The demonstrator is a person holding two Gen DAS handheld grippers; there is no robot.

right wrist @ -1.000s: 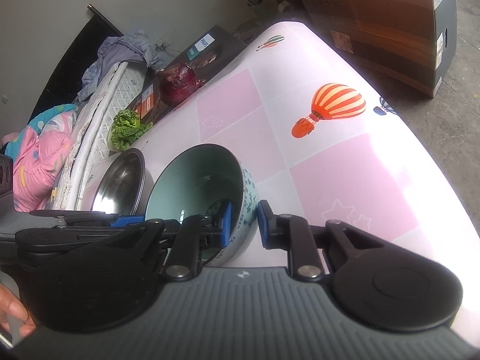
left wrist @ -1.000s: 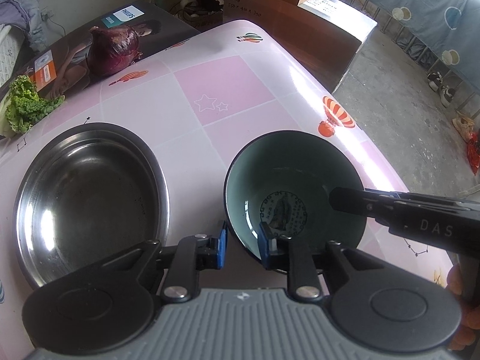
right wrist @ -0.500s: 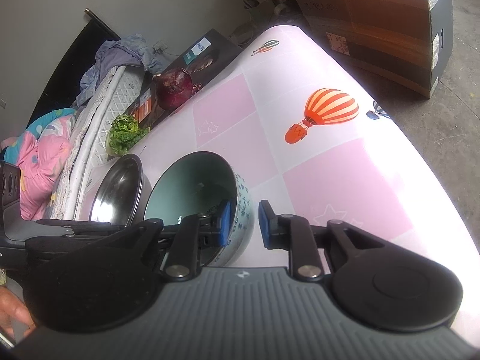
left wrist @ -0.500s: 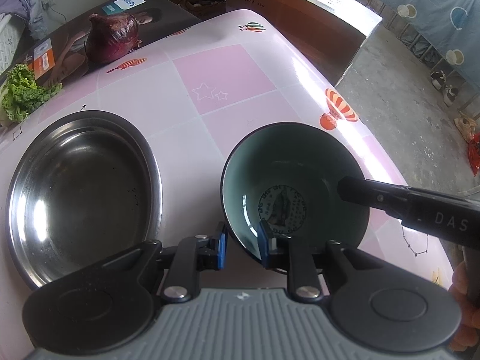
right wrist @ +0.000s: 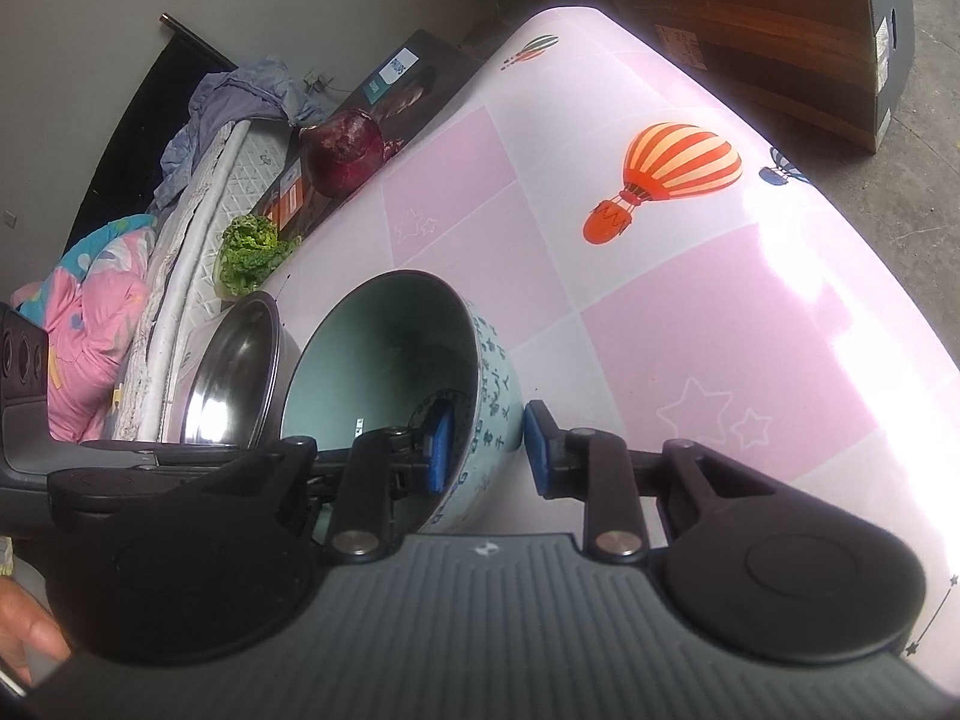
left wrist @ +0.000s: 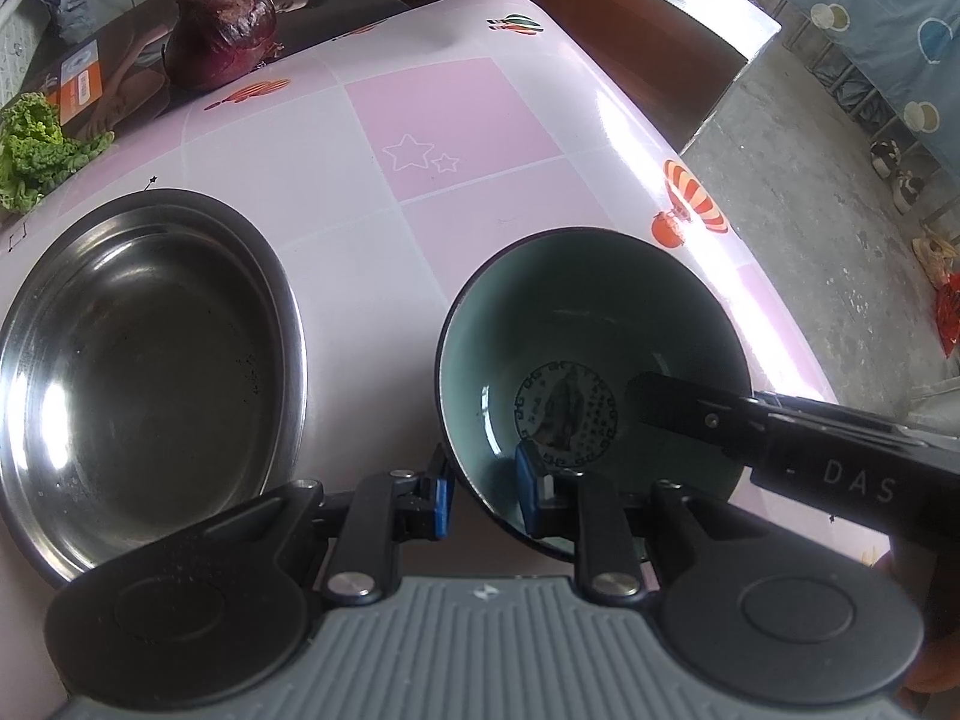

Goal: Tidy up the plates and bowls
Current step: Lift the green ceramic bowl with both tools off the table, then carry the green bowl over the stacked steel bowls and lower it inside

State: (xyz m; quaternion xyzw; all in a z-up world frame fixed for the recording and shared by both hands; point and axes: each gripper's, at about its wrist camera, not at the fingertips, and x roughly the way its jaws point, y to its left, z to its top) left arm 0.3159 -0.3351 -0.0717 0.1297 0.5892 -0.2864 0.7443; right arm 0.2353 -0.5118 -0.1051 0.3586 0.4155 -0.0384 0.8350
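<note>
Mid hand-off: left gripper (left wrist: 483, 489) clamped on near rim of teal ceramic bowl (left wrist: 591, 354), right gripper (right wrist: 486, 450) just been opening, wall between loose jaws. Next: into round steel dish (left wrist: 144, 360) just left.

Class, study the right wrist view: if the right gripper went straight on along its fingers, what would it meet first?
Probably the wall of the pale green ceramic bowl, whose rim already sits between the right gripper fingers; its jaws have just been opening. Depth beyond is unclear.
</note>
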